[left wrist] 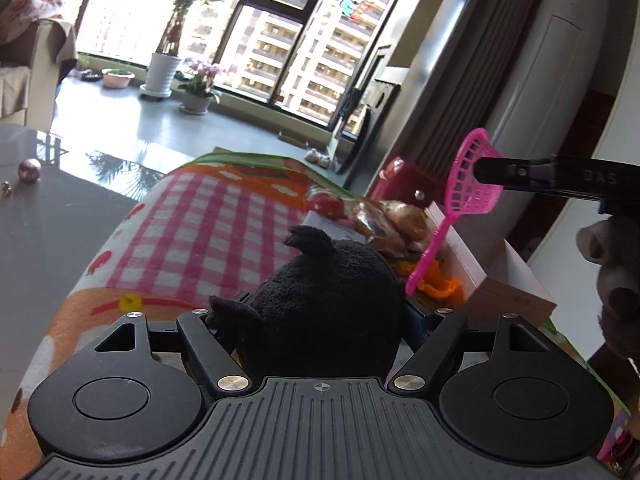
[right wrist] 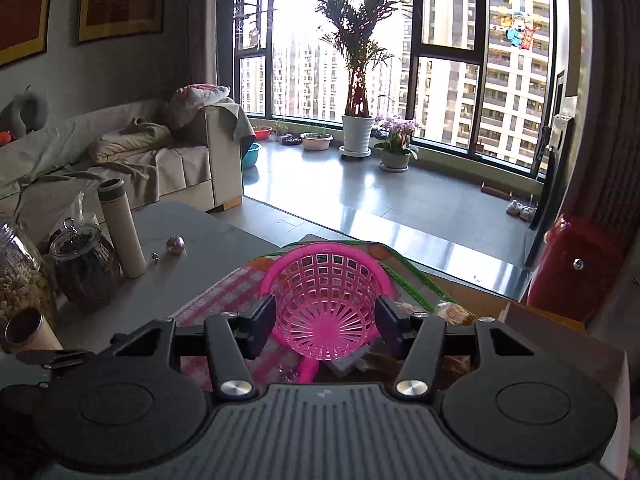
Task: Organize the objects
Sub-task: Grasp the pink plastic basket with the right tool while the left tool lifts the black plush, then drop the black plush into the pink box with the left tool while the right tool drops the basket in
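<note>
Left wrist view: a black plush toy (left wrist: 328, 300) is gripped by the left gripper (left wrist: 316, 320) jaws above the checked cloth (left wrist: 208, 224). A pink strainer (right wrist: 326, 308), handle hanging down, is clamped by the right gripper (right wrist: 326, 320), clear of the bench (right wrist: 192, 248) edge.

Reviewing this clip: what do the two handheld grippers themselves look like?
Both match: the left gripper and right gripper have a grey ribbed base with a crosshair mark, two black round discs, black linkage arms with silver screws, and black fingers. No cables or sleeves visible.
</note>
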The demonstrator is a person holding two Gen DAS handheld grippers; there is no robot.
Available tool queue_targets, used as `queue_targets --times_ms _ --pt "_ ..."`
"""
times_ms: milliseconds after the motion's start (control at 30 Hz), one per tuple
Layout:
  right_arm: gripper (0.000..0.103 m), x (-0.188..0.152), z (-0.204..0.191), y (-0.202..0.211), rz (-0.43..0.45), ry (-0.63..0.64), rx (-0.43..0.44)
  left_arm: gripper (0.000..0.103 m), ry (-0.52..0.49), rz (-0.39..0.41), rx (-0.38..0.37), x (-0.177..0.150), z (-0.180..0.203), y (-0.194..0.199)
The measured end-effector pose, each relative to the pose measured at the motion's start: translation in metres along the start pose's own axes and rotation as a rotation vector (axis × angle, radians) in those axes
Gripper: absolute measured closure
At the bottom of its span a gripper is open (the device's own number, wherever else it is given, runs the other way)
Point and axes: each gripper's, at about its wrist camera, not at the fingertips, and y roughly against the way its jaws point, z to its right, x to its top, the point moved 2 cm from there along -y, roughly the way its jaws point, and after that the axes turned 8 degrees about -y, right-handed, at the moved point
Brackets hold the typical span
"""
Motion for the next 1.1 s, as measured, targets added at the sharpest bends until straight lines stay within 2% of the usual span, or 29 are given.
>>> queue_targets --times_ms 167,300,400,533,600,633,700,767,800,833,867,1000,1100 --pt "0.048 -0.034 0.047 0.082 0.039 -0.089 -0.033 0.022 -0.05 -0.028 -0.094 0.007 0.051 -0.006" --pt "0.048 -0.069 0.082 0.131 0.075 -0.157 -0.089 0.022 -0.122 0.022 -0.176 0.04 0.106 -0.017" --pt "0.048 -0.088 0.099 0.148 0.098 -0.183 -0.139 0.022 -0.19 0.101 -0.225 0.081 0.151 -0.037" --pt "0.048 -0.102 0.121 0.158 0.129 -0.245 -0.16 0.021 -0.197 0.19 -0.269 0.13 0.201 -0.083" --pt "0.048 -0.106 0.13 0.159 0.14 -0.277 -0.165 0.018 -0.192 0.198 -0.295 0.142 0.218 -0.113" --pt "0.048 -0.108 0.135 0.159 0.146 -0.292 -0.165 0.018 -0.185 0.175 -0.318 0.141 0.223 -0.135" --pt "0.048 -0.112 0.143 0.158 0.155 -0.313 -0.168 0.017 -0.17 0.057 -0.336 0.131 0.228 -0.184" --pt "0.048 -0.115 0.147 0.156 0.157 -0.328 -0.175 0.019 -0.161 -0.116 -0.294 0.11 0.226 -0.234" --pt "0.048 -0.115 0.149 0.154 0.158 -0.333 -0.182 0.02 -0.163 -0.162 -0.275 0.101 0.222 -0.249" --pt "0.048 -0.115 0.151 0.154 0.162 -0.333 -0.189 0.02 -0.163 -0.162 -0.26 0.095 0.217 -0.255" --pt "0.048 -0.114 0.152 0.154 0.17 -0.33 -0.194 0.021 -0.16 -0.131 -0.242 0.094 0.21 -0.253" --pt "0.048 -0.098 0.16 0.155 0.207 -0.335 -0.201 0.021 -0.116 0.081 -0.203 0.105 0.182 -0.211" --pt "0.048 -0.069 0.169 0.153 0.25 -0.333 -0.227 0.021 -0.129 0.135 -0.199 0.11 0.162 -0.18"
